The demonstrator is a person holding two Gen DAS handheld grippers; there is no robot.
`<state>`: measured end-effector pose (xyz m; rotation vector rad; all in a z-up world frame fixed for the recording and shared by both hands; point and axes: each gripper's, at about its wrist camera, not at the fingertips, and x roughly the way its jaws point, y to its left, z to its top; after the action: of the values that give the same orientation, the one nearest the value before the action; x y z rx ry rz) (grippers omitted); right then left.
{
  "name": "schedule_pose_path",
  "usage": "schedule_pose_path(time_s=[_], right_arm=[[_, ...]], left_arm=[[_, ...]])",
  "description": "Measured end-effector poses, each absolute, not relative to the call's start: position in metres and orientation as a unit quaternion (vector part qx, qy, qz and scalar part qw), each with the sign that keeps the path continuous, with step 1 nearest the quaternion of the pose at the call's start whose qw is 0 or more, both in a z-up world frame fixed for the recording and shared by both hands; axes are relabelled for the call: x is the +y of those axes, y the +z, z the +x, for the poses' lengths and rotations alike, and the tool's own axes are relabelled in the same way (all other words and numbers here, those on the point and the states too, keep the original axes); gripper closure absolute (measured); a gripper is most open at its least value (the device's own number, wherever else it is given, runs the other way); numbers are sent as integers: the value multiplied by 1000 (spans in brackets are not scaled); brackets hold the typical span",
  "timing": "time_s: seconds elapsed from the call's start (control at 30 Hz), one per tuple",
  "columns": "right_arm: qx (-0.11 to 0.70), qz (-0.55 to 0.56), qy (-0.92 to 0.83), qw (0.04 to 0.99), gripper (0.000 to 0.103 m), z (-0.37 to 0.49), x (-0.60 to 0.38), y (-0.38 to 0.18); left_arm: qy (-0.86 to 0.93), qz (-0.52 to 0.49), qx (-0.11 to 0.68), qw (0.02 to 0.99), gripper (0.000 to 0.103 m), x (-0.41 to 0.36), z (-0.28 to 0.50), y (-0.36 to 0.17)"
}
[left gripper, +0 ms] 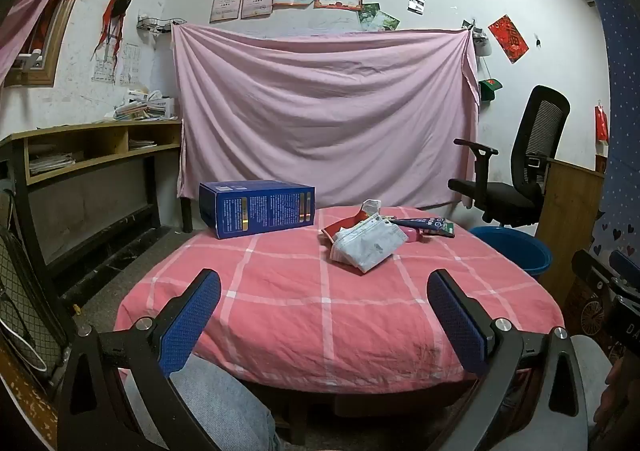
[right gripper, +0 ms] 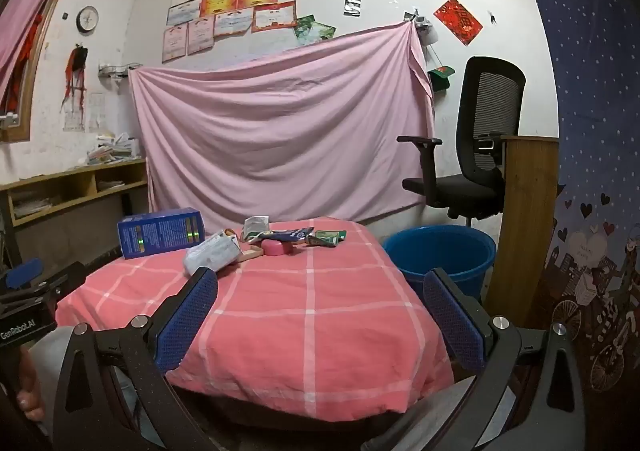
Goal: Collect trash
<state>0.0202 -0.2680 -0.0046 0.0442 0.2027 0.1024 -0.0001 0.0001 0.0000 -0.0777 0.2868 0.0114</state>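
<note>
Trash [left gripper: 366,245], seen heaped at the far end of the table [left gripper: 280,311] beside the box [left gripper: 258,207], is judged light, soft and crumpled, best pinched at a raised fold, while both the left gripper [left gripper: 324,315] and right gripper [right gripper: 320,315] are held wide apart and empty.

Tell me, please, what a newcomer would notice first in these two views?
Probably the pink sheet draped across the back wall, then the pink checked table in front of it. At the table's far end lie a blue box and a heap of wrappers, with a blue bucket on the floor to its right.
</note>
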Motion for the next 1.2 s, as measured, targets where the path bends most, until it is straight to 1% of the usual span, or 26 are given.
schedule_pose_path(time_s=[1.2], right_arm=[[104, 21, 51, 993, 0, 20, -268, -4]], left_arm=[[6, -36, 141, 989, 2, 6, -8, 3]])
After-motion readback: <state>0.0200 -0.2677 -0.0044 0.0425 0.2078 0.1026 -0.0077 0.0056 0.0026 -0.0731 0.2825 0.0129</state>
